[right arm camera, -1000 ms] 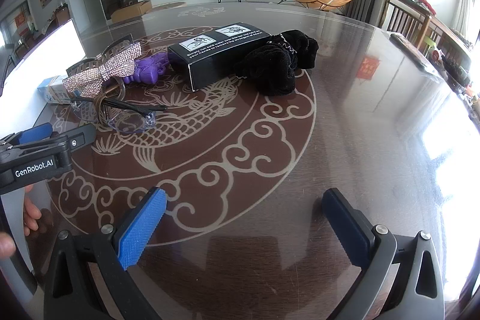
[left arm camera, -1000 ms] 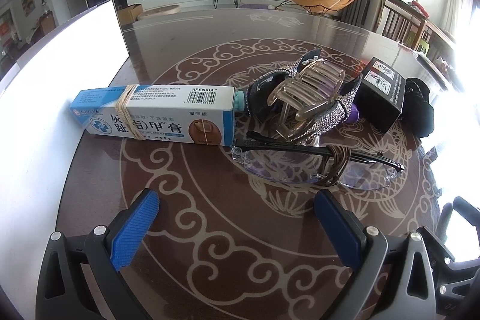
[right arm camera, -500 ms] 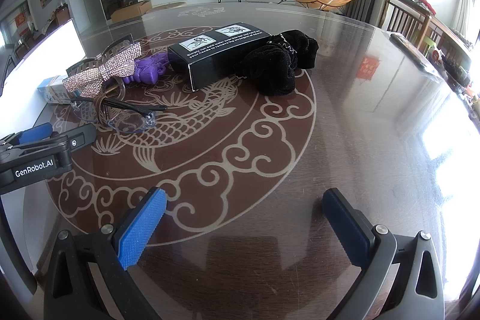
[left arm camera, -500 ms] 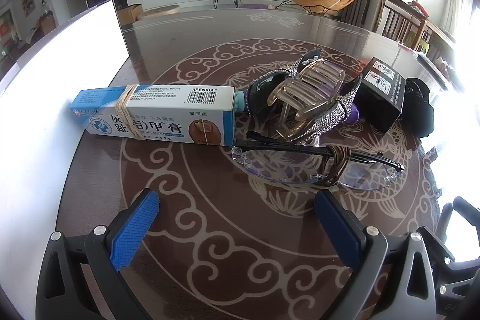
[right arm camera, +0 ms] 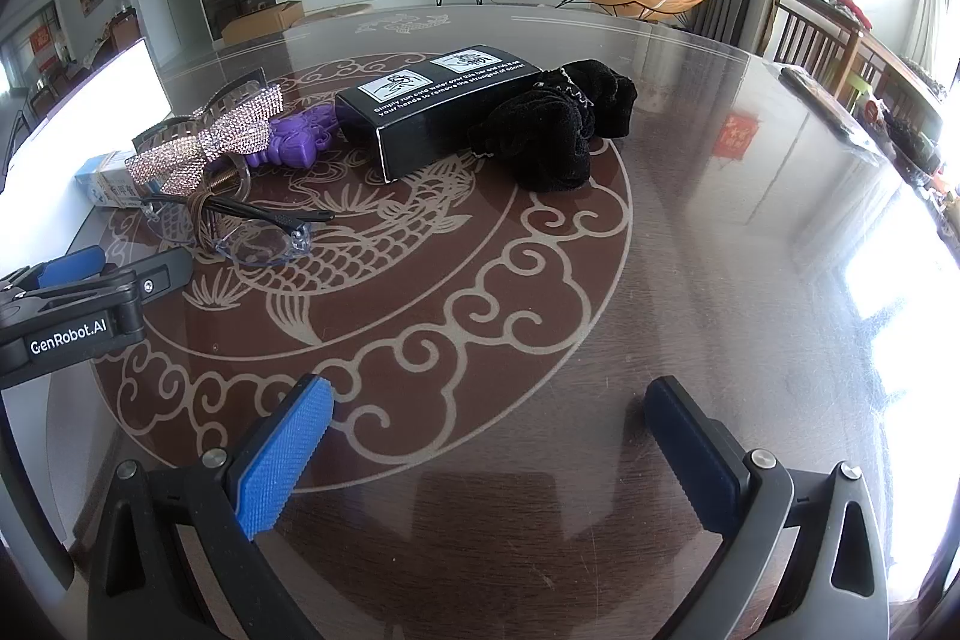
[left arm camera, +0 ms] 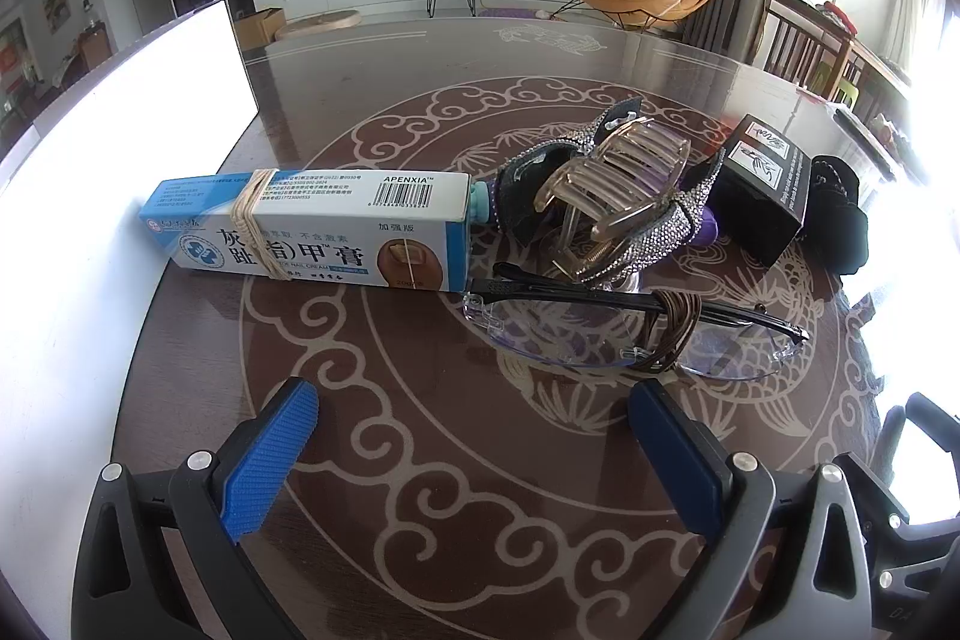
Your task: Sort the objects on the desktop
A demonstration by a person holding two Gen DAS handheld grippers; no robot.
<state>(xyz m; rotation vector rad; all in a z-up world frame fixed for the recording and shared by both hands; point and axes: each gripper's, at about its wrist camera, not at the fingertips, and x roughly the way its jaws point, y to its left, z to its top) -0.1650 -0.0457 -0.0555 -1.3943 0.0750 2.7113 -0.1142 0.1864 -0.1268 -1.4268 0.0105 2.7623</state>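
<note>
A blue-and-white cream box [left arm camera: 312,226] with a rubber band lies on the round table. Right of it sit a clear hair claw [left arm camera: 612,196] on a rhinestone bow [right arm camera: 204,148], a purple clip [right arm camera: 294,142], a black box [right arm camera: 438,100] and a black scrunchie [right arm camera: 558,124]. Clear glasses [left arm camera: 600,322] with a brown hair tie [left arm camera: 675,334] lie nearest. My left gripper [left arm camera: 474,460] is open and empty, just short of the glasses. My right gripper [right arm camera: 486,454] is open and empty, over bare table well short of the black box.
A white board [left arm camera: 90,160] covers the table's left side. The left gripper's body [right arm camera: 78,316] shows at the left edge of the right wrist view. The table [right arm camera: 720,220] stretches bare to the right. Chairs stand beyond the far right edge.
A hand seen at the lower left of the right wrist view one second ago is gone. Both grippers and all objects stay where they were.
</note>
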